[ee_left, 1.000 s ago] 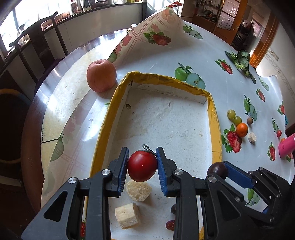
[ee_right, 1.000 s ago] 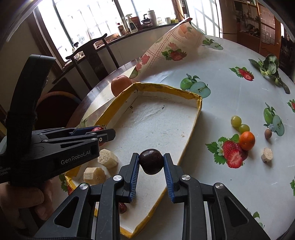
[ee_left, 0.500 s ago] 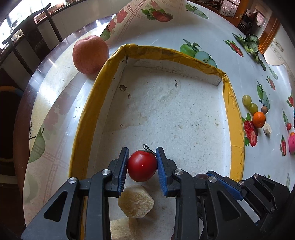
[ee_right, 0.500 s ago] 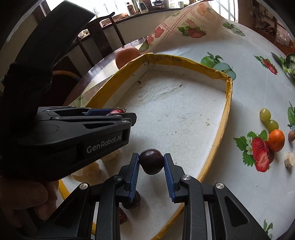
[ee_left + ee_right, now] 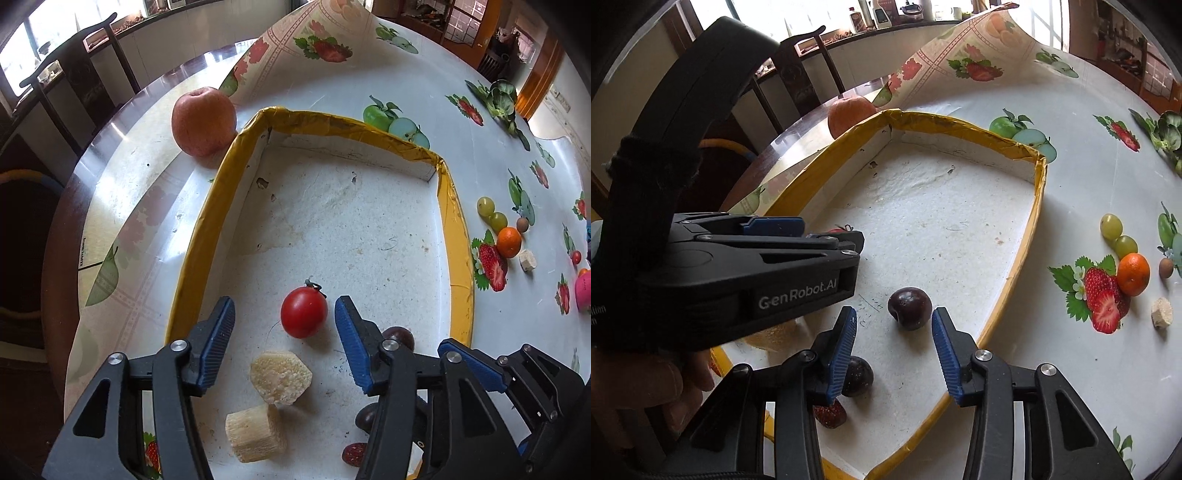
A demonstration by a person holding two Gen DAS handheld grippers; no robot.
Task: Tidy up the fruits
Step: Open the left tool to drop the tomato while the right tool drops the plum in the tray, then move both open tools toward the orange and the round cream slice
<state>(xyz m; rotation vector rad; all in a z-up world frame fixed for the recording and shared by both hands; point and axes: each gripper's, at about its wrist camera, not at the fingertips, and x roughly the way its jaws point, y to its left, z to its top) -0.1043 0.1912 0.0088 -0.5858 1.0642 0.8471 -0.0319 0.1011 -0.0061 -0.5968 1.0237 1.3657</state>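
Your left claw (image 5: pixel 284 332) is opening around the tomato (image 5: pixel 303 312), your right claw (image 5: pixel 894 341) around the plum (image 5: pixel 909 307), both fruits resting in the tray (image 5: pixel 456 236); lift straight up.

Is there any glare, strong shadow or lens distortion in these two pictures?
Left wrist view: window glare on the glossy round table beside the large red apple; the small red cherry tomato casts a soft shadow. Right wrist view: bright windows wash out, and fisheye bends the yellow-edged white tray rim; dark corners.
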